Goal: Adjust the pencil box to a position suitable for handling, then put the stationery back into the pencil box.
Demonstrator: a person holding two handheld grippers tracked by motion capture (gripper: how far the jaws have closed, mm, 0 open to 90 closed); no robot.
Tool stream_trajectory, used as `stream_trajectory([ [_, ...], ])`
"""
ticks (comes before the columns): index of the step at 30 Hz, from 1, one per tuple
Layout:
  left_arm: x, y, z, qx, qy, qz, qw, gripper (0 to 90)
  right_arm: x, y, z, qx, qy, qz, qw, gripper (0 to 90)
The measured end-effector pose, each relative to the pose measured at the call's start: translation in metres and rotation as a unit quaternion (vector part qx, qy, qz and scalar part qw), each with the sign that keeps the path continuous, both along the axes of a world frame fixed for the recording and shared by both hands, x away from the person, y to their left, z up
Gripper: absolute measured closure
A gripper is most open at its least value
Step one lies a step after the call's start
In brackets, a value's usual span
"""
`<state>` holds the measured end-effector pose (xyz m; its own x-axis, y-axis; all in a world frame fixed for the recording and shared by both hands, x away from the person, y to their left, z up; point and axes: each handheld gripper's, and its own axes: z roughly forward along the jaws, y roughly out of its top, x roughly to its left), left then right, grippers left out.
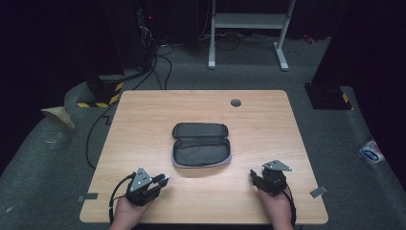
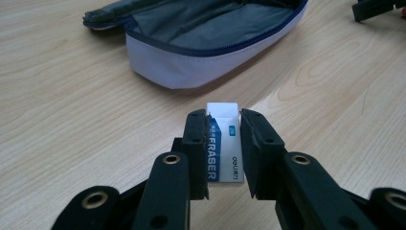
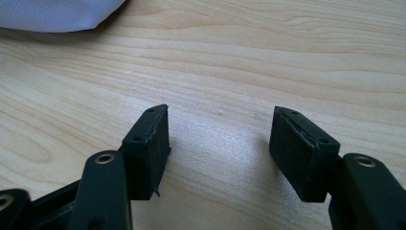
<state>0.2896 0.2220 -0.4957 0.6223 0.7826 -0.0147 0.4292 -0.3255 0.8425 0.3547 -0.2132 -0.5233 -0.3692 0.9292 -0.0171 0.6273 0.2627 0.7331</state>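
Eraser (image 2: 224, 143) gripped in left claw (image 1: 160, 181), long axis pointing ahead toward open pencil case (image 1: 201, 144); right claw (image 1: 252, 176) open, empty, equally near case.

Pencil case (image 1: 201, 145): lies open on the worktop (image 1: 143, 115), beyond both tongs, between them crosswise.
Eraser (image 2: 223, 141): between the jaws of the left tongs (image 2: 223, 143), with the case just past it.
Left tongs: near the worktop's front edge, left of the case.
Right tongs (image 3: 218, 139): near the front edge, right of the case, well apart from the left tongs.
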Motion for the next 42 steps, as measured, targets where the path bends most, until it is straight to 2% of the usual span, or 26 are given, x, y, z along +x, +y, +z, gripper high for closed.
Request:
stream_trajectory([
  [6,0.000,0.000,0.004,-0.004,-0.008,0.001,1.0000,72.8,0.000,0.000,0.000,0.000,0.000,-0.001,1.0000,38.8],
  [13,0.005,0.000,0.006,-0.005,-0.006,0.002,1.0000,72.8,0.001,0.000,0.000,0.000,0.001,0.001,1.0000,38.9],
  [25,0.006,0.003,0.020,-0.013,-0.017,0.016,0.9996,72.8,0.000,0.000,0.000,0.000,0.001,-0.002,1.0000,38.9],
  [35,0.016,0.000,0.026,-0.017,-0.019,0.014,0.9996,72.8,0.000,0.000,0.000,0.000,0.001,-0.001,1.0000,38.8],
  [42,0.024,-0.007,0.035,-0.023,-0.024,0.010,0.9994,72.8,0.000,0.001,0.000,-0.001,0.001,-0.002,1.0000,38.8],
])
